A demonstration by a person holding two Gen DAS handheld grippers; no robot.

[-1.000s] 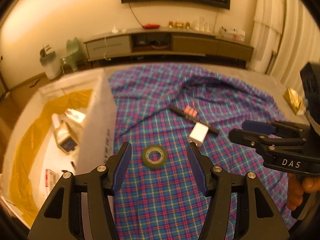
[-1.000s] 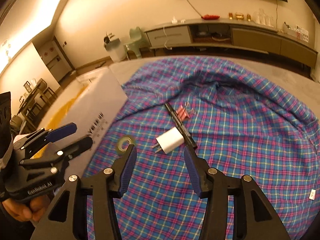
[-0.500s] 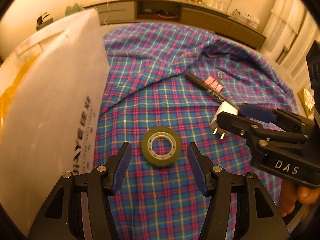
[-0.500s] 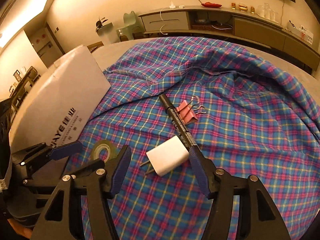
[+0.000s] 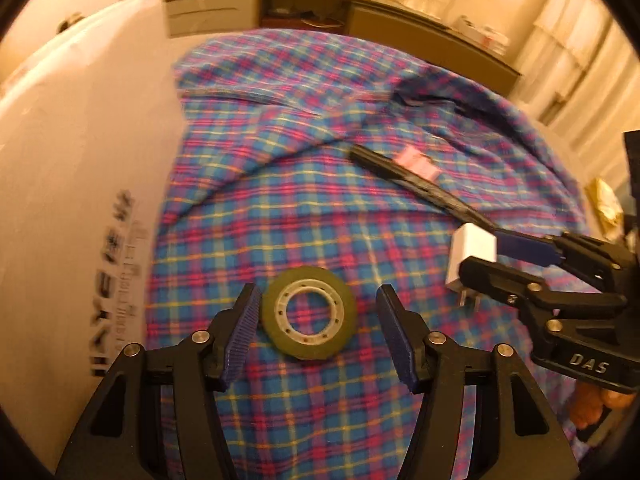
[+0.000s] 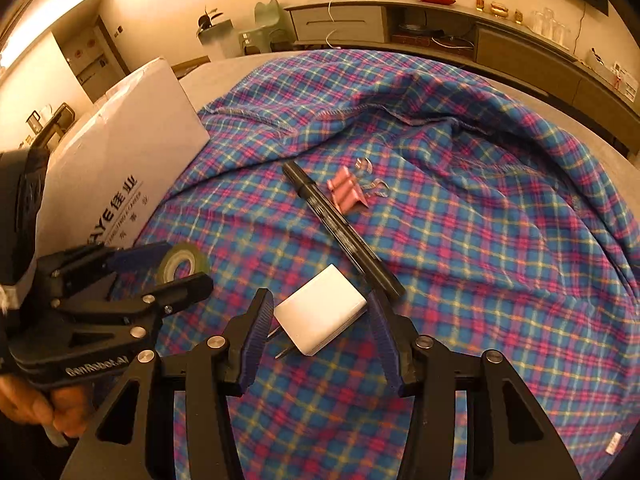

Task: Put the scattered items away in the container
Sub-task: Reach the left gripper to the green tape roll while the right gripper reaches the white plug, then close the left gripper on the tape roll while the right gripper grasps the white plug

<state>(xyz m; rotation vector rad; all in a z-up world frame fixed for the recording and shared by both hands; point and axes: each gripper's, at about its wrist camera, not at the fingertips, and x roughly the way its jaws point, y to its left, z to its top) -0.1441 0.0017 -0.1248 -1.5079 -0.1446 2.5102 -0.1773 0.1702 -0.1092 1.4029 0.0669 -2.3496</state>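
The left claw (image 5: 316, 334) is seen spread wide, its blue ribbed fingers set on either side of a flat olive-green roll of tape with a pale plastic core (image 5: 309, 312). The roll lies flat on the blue-and-pink plaid cloth (image 5: 304, 216); the left pad appears to be just at the roll's rim, while a gap is left on the other side. From the right wrist view the same roll (image 6: 182, 263) is partly hidden behind the left claw's fingers.

The right claw (image 6: 322, 326) is likewise held spread, with a white rectangular plug-in charger with two metal prongs (image 6: 320, 314) lying between its fingers; whether either pad touches the charger cannot be told. In the left wrist view the charger (image 5: 472, 254) is partly covered by the right claw's near finger.

Just beyond the charger a long black marker pen (image 6: 342, 232) is laid diagonally on the cloth, and a pink binder clip with silver wire handles (image 6: 352, 192) rests right beside it. A large white cardboard box with dark printed lettering (image 6: 120, 168) stands at the cloth's left edge, close to the tape roll.
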